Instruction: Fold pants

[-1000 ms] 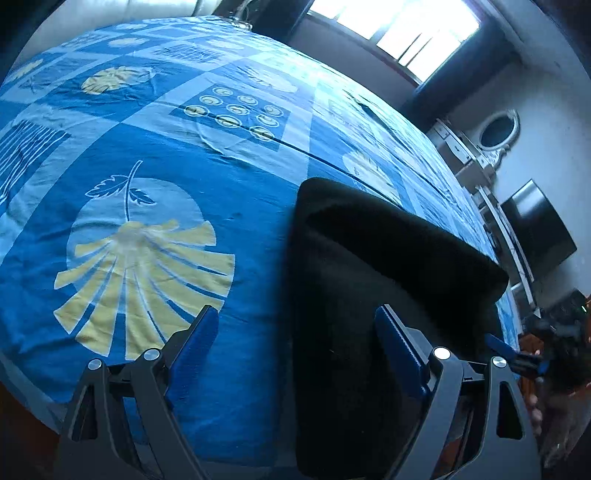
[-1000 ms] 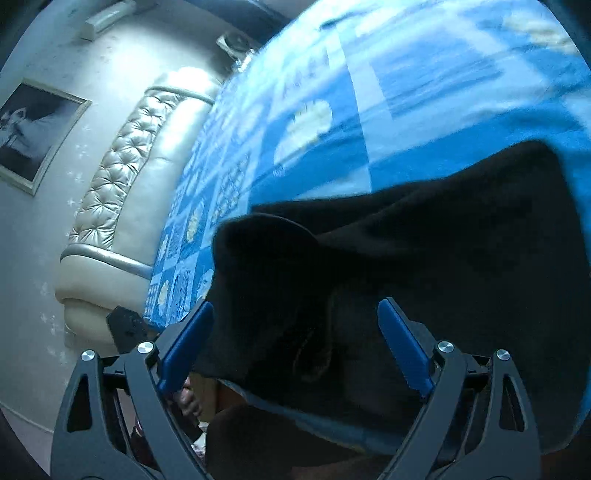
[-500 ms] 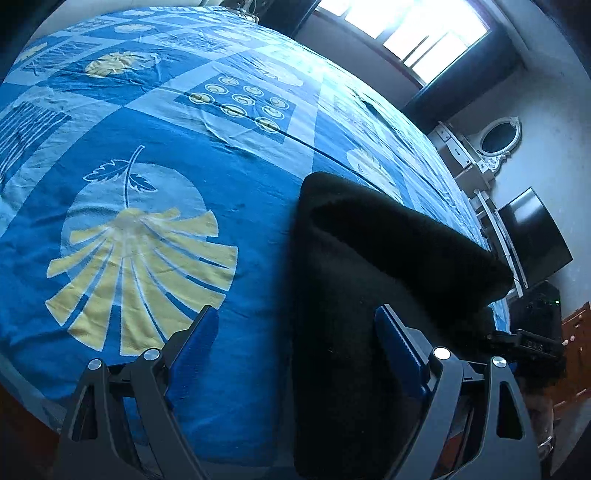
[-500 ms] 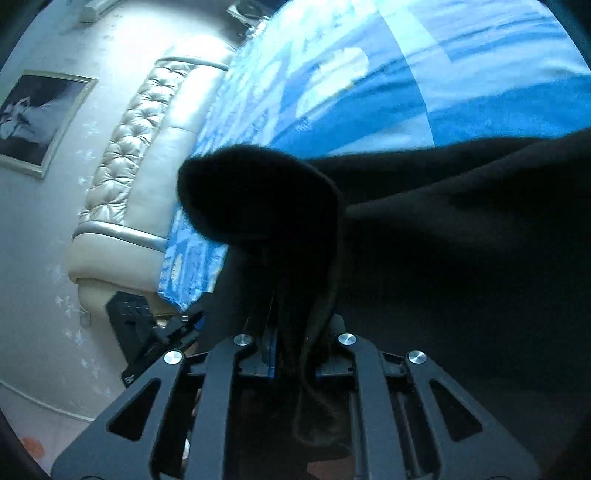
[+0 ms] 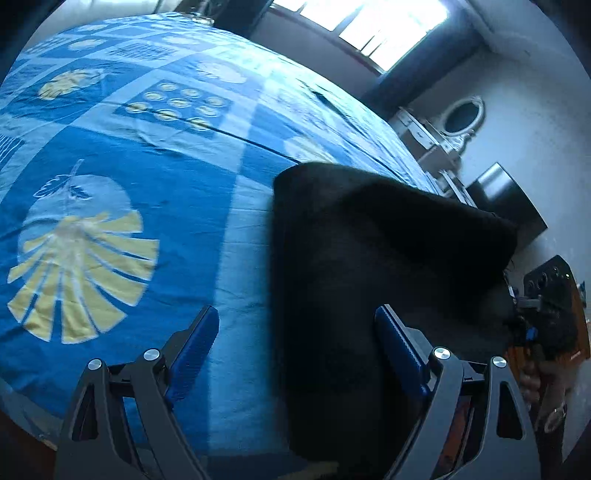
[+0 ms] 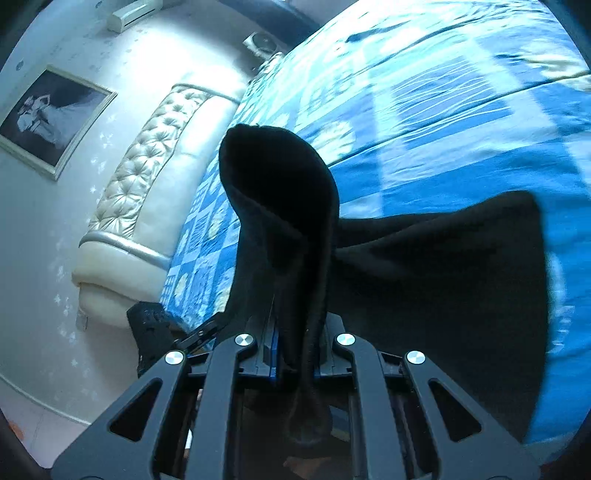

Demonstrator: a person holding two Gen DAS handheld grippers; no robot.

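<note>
Black pants [image 5: 369, 258] lie near the front edge of a bed with a blue patterned sheet [image 5: 147, 177]. My left gripper [image 5: 295, 339] is open above the sheet, its right finger over the pants' near left part, holding nothing. My right gripper [image 6: 293, 354] is shut on an edge of the pants [image 6: 284, 221] and has lifted it, so a dark fold stands up between the jaws while the rest [image 6: 443, 277] lies on the sheet. The right gripper also shows at the pants' far right end in the left wrist view [image 5: 532, 325].
A padded white headboard [image 6: 147, 184] and a framed picture [image 6: 51, 118] are left of the bed. A bright window [image 5: 369, 26], a white dresser with an oval mirror [image 5: 458, 118] and a dark screen [image 5: 509, 203] stand beyond it. The left gripper's body [image 6: 155, 332] sits low left.
My right gripper closed on the pants' edge and has raised it higher off the bed. My left gripper stayed open and shifted only slightly.
</note>
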